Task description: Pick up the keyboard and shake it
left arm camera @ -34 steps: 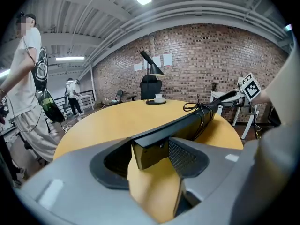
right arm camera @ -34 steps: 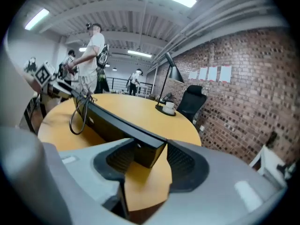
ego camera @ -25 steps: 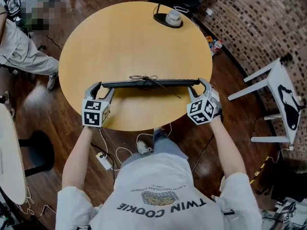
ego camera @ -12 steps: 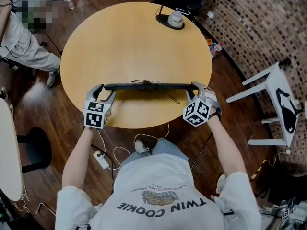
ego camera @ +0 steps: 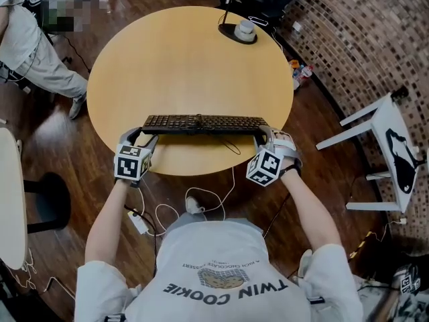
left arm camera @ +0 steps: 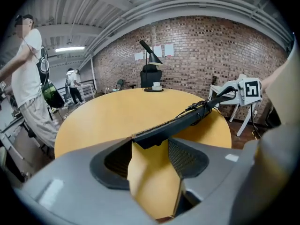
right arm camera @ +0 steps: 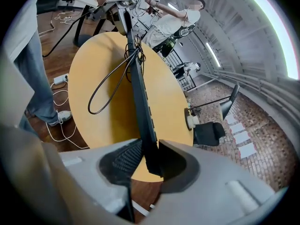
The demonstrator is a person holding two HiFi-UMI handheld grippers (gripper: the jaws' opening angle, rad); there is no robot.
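A black keyboard (ego camera: 201,124) hangs level, keys up, just over the near part of the round wooden table (ego camera: 188,59), held by both ends. My left gripper (ego camera: 137,137) is shut on its left end, which spans the gap between the jaws in the left gripper view (left arm camera: 147,146). My right gripper (ego camera: 265,136) holds the right end; its jaws have just been closing and now pinch the thin keyboard edge (right arm camera: 138,93) between the pads (right arm camera: 150,161). The keyboard's black cable (ego camera: 228,145) dangles in a loop from its middle.
A lamp base (ego camera: 240,29) sits at the table's far edge. A white stand (ego camera: 382,133) is on the floor at the right, by the brick wall. A person (ego camera: 33,45) stands at the upper left. Loose cables (ego camera: 167,210) lie on the floor by my feet.
The keyboard has rolled from edge-on to keys up and come nearer to me and lower. Both grippers moved with it; the right one has rolled.
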